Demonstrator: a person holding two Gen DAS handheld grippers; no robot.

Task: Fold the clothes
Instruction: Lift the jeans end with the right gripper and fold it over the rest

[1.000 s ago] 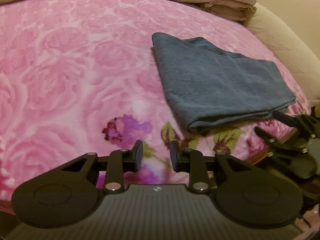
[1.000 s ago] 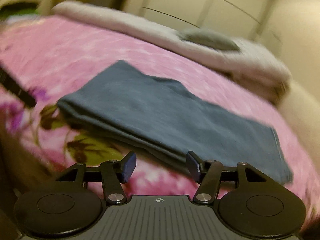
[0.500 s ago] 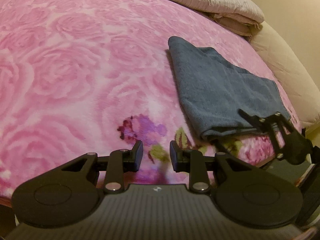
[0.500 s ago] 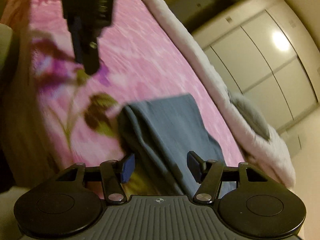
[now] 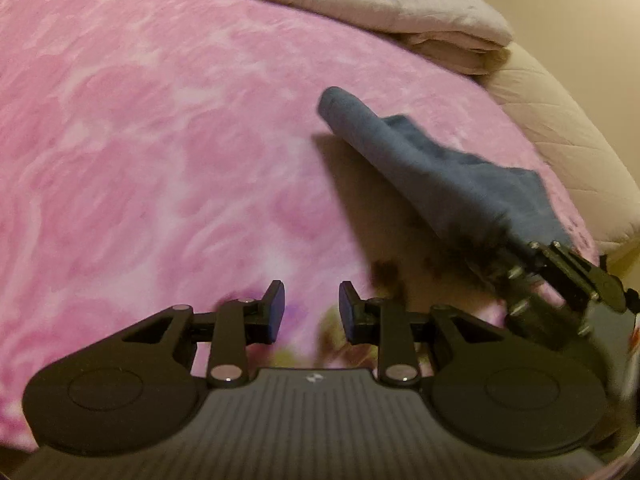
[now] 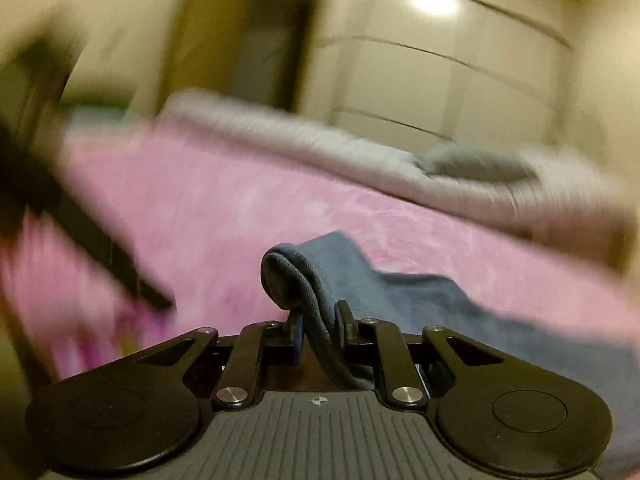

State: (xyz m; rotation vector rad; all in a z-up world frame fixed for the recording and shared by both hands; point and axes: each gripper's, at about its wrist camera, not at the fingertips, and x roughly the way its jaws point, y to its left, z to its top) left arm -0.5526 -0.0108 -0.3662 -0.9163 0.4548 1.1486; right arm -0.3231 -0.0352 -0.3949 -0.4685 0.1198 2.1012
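**Pink bedspread, blue cloth pinched at its near end**

Pink, rose-patterned bedding (image 5: 168,152) fills both views, with a pale folded quilt (image 5: 420,28) along the far edge and cupboard doors (image 6: 440,72) blurred behind it. On the right half of the bed a folded grey-blue cloth (image 5: 432,176) is seen, its long axis running from far-left to near-right. Its near-right end is lifted off the bedding and gathered into the right gripper (image 6: 318,330), whose jaws have just been closing and are now pressed on a thick rolled edge of the cloth. The far end of the cloth appears to rest on the bedspread.

The left gripper (image 5: 312,312) is held partly open with nothing between its pads, above the bedding, to the left of the cloth and well apart from it. The cloth lies to its right and further off. The right hand is judged the nearer and already engaged; the free far-left end would have to be reached across by the left hand for any further fold along the cloth's length.
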